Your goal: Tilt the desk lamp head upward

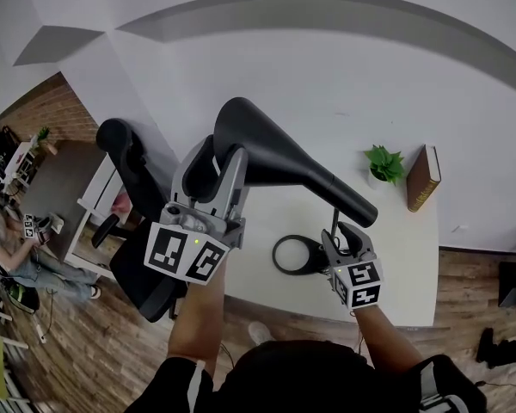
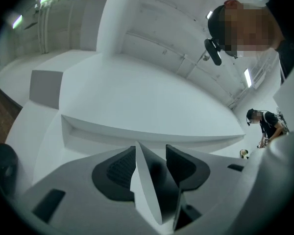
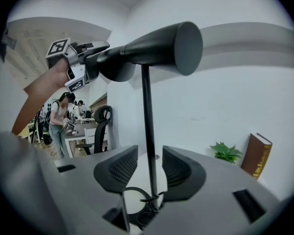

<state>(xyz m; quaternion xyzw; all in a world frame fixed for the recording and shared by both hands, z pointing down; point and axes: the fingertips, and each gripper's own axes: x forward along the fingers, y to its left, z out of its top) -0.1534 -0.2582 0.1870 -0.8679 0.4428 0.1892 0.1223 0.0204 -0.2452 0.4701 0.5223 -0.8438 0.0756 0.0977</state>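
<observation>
Apparently the tilt is done: the desk lamp head [image 1: 275, 153] slants above the desk [image 1: 404, 269], wide end raised. The left hand-held gripper [image 1: 210, 169] stands wide, shade rim loose between its jaws; the right hand-held gripper [image 1: 347, 236] gapes around the stem [image 3: 148, 131], not pressing. Only withdrawal seems left

A white desk [image 1: 400, 265] is recorded. A lamp's ring base [image 1: 276, 255] is set just left of the right gripper [image 1: 342, 232]; a potted plant [image 1: 384, 163] and an upright book [image 1: 422, 177] are placed beyond.
</observation>
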